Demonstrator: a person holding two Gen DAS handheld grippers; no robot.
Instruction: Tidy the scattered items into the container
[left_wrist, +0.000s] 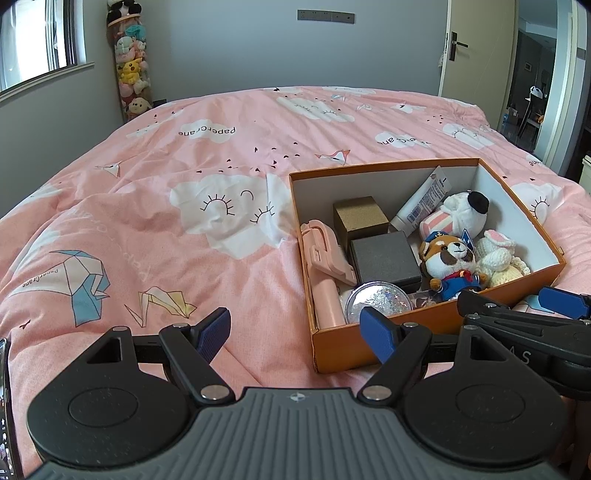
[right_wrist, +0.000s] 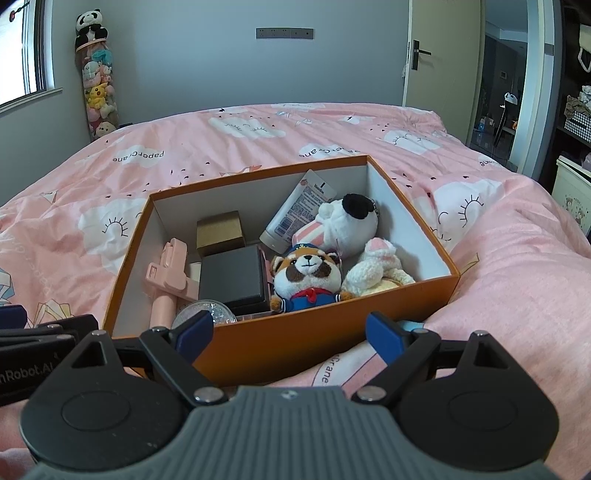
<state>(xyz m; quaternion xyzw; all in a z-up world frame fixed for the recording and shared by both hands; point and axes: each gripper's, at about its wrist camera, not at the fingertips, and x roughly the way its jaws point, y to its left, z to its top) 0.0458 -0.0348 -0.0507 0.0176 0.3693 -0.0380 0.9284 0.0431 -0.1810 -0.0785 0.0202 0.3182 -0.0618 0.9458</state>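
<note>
Right wrist view: both the right gripper (right_wrist: 290, 338) and left gripper (left_wrist: 299, 330) gape wide, empty, before the orange box (right_wrist: 295, 347).

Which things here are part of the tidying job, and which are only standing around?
Job:
orange cardboard box
red-panda plush in blue sailor suit
black square box
pink plastic stick

Not job:
tall clear tube of plush toys
pink printed duvet

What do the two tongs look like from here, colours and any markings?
Both match: the left tongs and right tongs have blue ribbed pads on black linkage arms with silver pivot pins, two round black discs and a grey ribbed body. White lettering ending "nRobot.AI" shows on the left tongs' side in the right view.
</note>
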